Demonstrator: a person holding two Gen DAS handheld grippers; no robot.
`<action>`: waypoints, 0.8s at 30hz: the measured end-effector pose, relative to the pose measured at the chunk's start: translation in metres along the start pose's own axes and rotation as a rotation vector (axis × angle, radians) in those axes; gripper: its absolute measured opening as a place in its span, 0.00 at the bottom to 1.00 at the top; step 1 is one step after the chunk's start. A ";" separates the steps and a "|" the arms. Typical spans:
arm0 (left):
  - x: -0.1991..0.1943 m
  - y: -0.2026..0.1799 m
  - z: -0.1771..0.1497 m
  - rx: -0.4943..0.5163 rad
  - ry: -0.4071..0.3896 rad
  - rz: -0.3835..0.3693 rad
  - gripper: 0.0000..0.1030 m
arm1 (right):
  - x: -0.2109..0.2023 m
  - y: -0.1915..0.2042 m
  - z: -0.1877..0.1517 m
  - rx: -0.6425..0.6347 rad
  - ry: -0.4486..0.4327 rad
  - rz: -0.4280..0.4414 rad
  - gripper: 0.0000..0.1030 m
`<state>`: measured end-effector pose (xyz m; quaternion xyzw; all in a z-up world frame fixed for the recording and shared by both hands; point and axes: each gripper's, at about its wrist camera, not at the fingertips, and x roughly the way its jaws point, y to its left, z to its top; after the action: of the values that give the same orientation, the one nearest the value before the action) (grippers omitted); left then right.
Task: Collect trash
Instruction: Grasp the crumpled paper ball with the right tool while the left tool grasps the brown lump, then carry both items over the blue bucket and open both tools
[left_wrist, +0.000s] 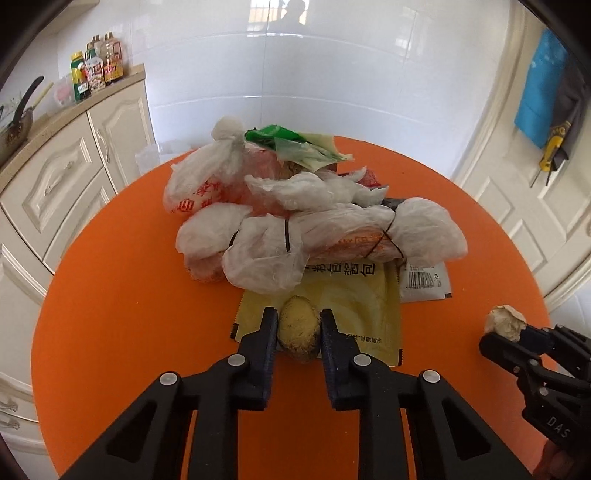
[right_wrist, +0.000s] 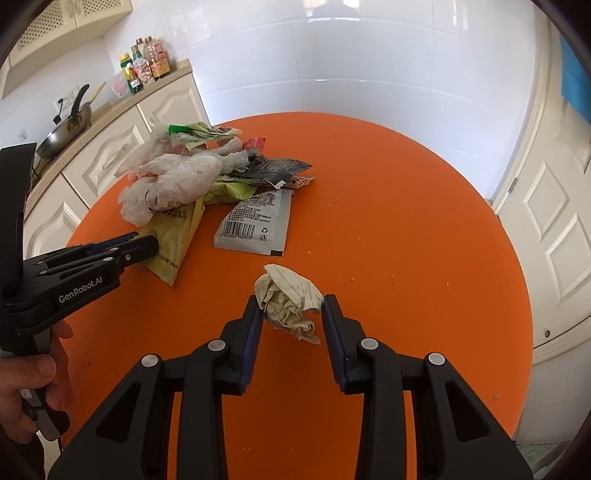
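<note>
Two tongs (left_wrist: 298, 325) (right_wrist: 291, 308), one paper ball (right_wrist: 288, 297), one pan (right_wrist: 62, 133).

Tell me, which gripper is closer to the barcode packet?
Right. The right gripper, shut on a paper ball, sits just in front of the barcode packet; the left gripper grips a yellowish lump farther left.

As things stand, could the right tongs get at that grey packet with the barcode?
Probably not yet: the right tongs are shut on a crumpled paper ball, so they are full. The path itself looks free: only bare orange table lies between them and the grey packet.
</note>
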<state>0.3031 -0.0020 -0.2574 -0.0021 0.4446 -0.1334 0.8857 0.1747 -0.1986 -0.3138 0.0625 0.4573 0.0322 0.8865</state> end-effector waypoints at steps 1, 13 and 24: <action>0.003 0.000 0.001 -0.004 0.003 -0.008 0.18 | -0.001 0.000 0.000 0.000 0.000 0.002 0.32; -0.035 0.008 -0.028 0.018 -0.060 -0.049 0.18 | -0.028 -0.013 -0.005 0.043 -0.044 0.028 0.32; -0.120 -0.067 -0.038 0.137 -0.192 -0.118 0.18 | -0.091 -0.037 0.000 0.096 -0.176 0.034 0.32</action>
<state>0.1890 -0.0336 -0.1784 0.0197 0.3469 -0.2147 0.9128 0.1218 -0.2452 -0.2456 0.1153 0.3778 0.0198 0.9185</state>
